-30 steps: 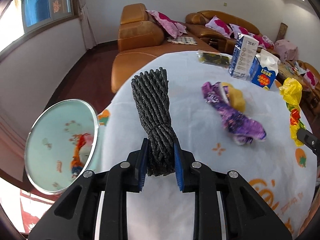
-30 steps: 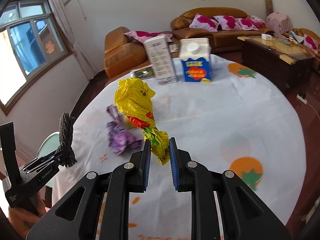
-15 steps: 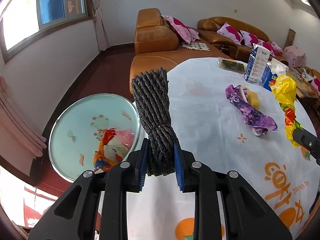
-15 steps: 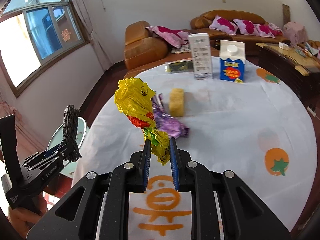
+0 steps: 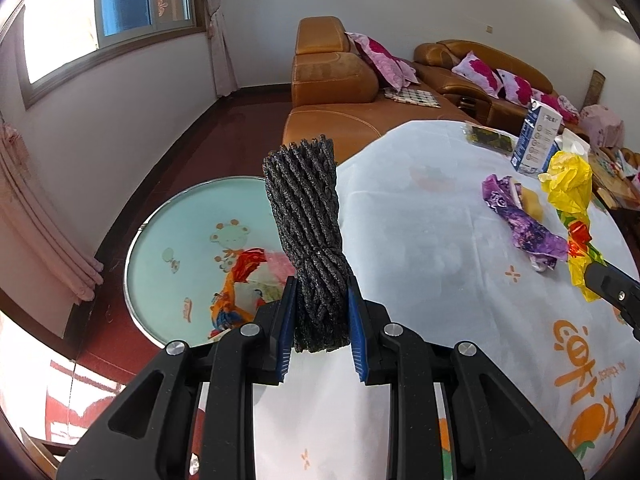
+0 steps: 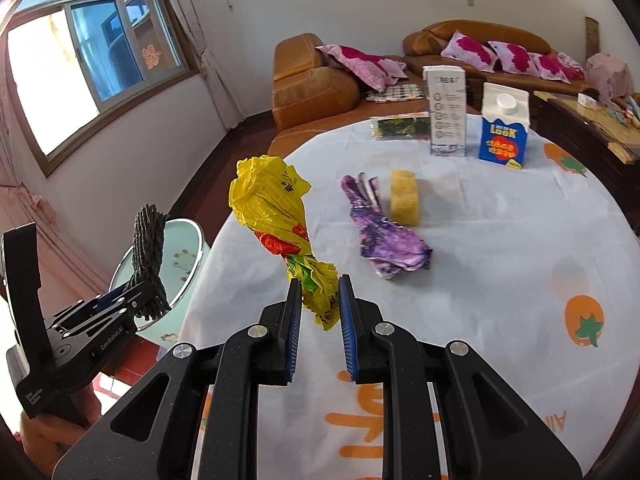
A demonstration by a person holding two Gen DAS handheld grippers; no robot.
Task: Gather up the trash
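Left gripper (image 5: 322, 322) is clamping a black foam net bundle (image 5: 306, 216), blue pads pressing on both sides, bundle sticking up past the fingertips. In the left wrist view it is hanging over the near-left edge of the round table (image 5: 420, 240), right above the edge line. Below and left of that edge a round bin with a pale green cartoon liner (image 5: 176, 248) is sitting on the red floor, colourful wrappers already lying inside. Open floor is running from the bin toward the far wall and window; pink curtain at far left.

Right gripper (image 6: 318, 330) is pinching a twisted yellow plastic bag (image 6: 276, 216) by its lower end, pads closed on it, bag standing up above the white tablecloth. It is sitting over the near-left part of the table, left gripper just off the edge to its left, with a hand visible under that gripper's body.

Still lying on the table: 1 crumpled purple wrapper (image 6: 380, 240) mid-table, 1 yellow sponge (image 6: 404, 196) just beside it on the right. Far edge: dark flat packet (image 6: 400, 128), white-blue carton (image 6: 448, 114), blue milk carton (image 6: 504, 128), both cartons upright. Near-right half of the cloth is only showing orange prints.

Orange leather sofa (image 5: 332, 80) is standing behind the table's far-left edge, with a gap of floor between it and the bin.
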